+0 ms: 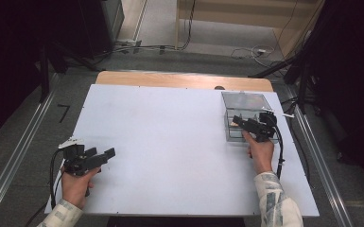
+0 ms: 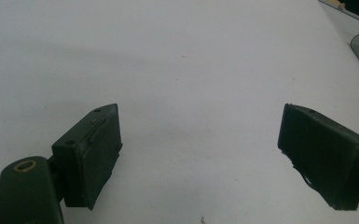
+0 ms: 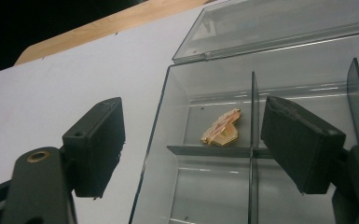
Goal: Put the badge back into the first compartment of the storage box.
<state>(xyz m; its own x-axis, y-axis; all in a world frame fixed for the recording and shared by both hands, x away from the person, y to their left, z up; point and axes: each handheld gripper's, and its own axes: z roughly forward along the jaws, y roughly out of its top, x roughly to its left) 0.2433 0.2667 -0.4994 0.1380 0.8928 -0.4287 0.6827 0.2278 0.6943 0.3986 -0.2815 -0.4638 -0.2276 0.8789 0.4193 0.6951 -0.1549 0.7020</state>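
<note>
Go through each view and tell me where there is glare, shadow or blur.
High view: dark at both sides, the white table evenly lit, the clear box small and soft. Left gripper view: jaws slightly blurred, faint shadow on the table beside them. Right gripper view: bright streaks of glare on the box walls, gold piece fairly sharp, near jaws soft.

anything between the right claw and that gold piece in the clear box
Nothing visible blocks it. The right claw is open over the clear box, whose lid is swung back. The gold piece lies uncovered in a far compartment, beside the upright divider.
</note>
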